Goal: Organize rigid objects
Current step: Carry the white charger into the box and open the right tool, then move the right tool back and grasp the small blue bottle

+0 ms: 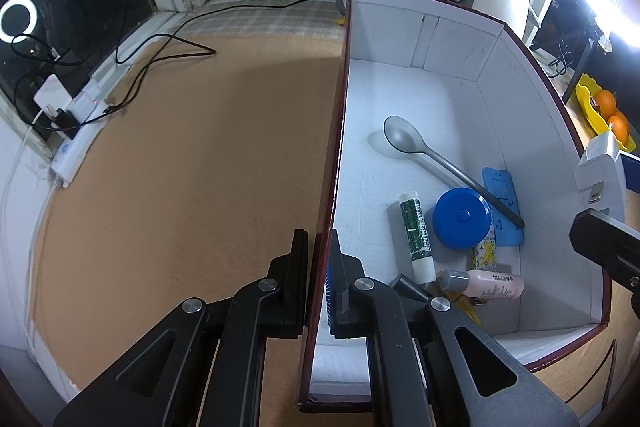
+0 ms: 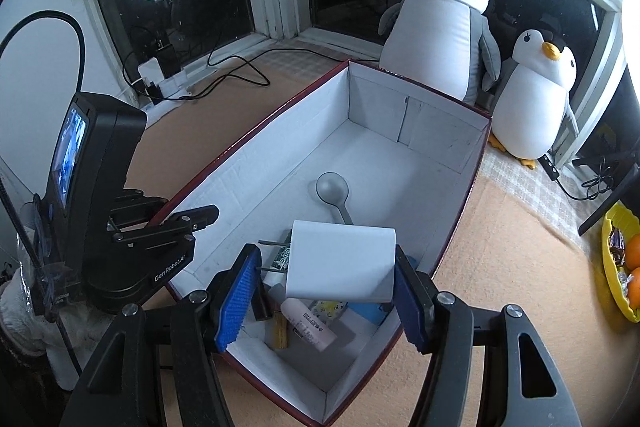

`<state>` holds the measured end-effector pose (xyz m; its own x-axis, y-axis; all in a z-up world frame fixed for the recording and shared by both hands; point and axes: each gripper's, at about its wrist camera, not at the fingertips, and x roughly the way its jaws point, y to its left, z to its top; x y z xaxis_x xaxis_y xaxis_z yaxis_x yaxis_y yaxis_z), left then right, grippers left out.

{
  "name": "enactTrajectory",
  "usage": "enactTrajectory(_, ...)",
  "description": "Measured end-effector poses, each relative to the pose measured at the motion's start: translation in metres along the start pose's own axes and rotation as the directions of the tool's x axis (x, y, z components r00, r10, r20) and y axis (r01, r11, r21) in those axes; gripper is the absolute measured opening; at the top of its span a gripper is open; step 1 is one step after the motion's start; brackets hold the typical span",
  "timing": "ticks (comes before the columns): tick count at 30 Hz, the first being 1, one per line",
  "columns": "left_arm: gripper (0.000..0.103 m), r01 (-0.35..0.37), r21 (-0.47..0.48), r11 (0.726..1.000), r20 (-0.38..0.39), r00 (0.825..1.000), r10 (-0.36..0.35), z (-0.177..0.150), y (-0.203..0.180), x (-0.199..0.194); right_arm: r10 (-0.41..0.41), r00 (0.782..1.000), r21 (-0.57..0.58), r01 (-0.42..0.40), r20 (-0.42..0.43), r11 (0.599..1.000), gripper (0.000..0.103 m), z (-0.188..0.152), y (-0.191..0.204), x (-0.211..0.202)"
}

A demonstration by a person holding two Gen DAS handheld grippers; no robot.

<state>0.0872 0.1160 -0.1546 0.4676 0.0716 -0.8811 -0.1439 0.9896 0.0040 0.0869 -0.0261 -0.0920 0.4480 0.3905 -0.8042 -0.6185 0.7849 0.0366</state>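
Note:
A white-lined box with a dark red rim (image 1: 340, 131) (image 2: 256, 135) stands on the brown table. Inside lie a grey spoon (image 1: 424, 151) (image 2: 334, 191), a blue round case (image 1: 462, 218), a green-white lip balm tube (image 1: 416, 235), a blue flat card (image 1: 505, 207) and a small pink bottle (image 1: 486, 283) (image 2: 308, 325). My left gripper (image 1: 318, 267) is shut on the box's left wall. My right gripper (image 2: 326, 291) holds a white charger block (image 2: 342, 261) (image 1: 600, 175) above the box's near end; the left pad (image 2: 236, 303) stands slightly off it.
Two plush penguins (image 2: 440, 27) (image 2: 536, 95) stand behind the box by the window. A power strip with cables (image 1: 76, 115) lies at the far left. A yellow tray with oranges (image 2: 624, 267) sits at the right.

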Motion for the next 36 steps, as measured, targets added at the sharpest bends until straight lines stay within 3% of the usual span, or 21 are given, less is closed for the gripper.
enactTrajectory(10,0.006,-0.002,-0.003,1.000,-0.001,1.000,0.002,-0.001,0.000,-0.001,0.006,1.000,0.007,-0.006,-0.006,1.000,0.060,0.002,-0.001,0.010)
enactTrajectory(14,0.006,-0.003,-0.001,1.000,-0.003,1.000,0.003,-0.001,0.000,-0.001,-0.003,1.000,-0.005,0.003,0.005,1.000,0.073,0.003,0.001,0.007)
enactTrajectory(25,0.006,-0.003,0.000,1.000,-0.003,1.000,0.003,-0.002,0.000,-0.002,-0.007,0.999,0.015,0.006,0.034,1.000,0.073,0.004,-0.003,-0.010)
enactTrajectory(36,0.006,-0.001,0.019,1.000,-0.002,1.000,0.001,-0.001,-0.001,-0.002,-0.033,0.996,0.112,0.023,0.085,0.993,0.073,-0.007,-0.025,-0.056)
